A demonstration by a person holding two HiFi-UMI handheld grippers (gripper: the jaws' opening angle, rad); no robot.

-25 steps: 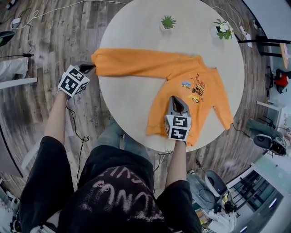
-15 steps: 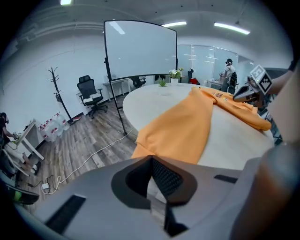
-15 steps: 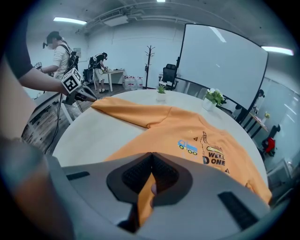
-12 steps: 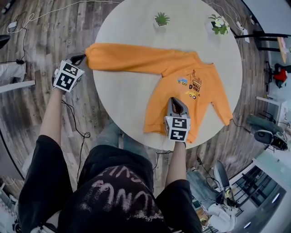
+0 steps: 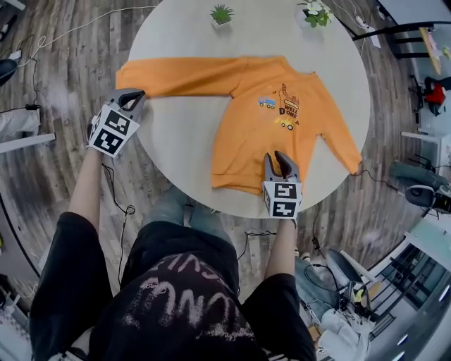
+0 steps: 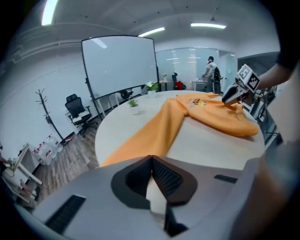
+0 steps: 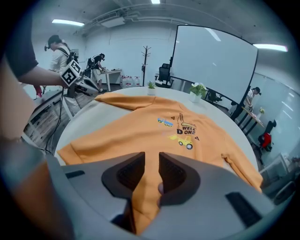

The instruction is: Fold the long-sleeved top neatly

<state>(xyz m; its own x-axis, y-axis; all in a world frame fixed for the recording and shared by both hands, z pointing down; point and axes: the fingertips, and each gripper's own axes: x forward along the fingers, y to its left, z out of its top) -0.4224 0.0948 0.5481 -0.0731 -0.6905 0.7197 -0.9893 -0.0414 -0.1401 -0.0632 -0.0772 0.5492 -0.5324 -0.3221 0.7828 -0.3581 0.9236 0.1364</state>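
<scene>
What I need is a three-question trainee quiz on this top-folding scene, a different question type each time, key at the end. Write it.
1. True or false: the orange top already lies folded in half on the round table.
2. How many potted plants stand on the table? A one, B two, C four.
3. Which gripper has its jaws apart, and what lies between them?
Key: 1 false, it lies spread out, unfolded. 2 B. 3 The right gripper; its jaws have just been opening, with the top's hem between them.
</scene>
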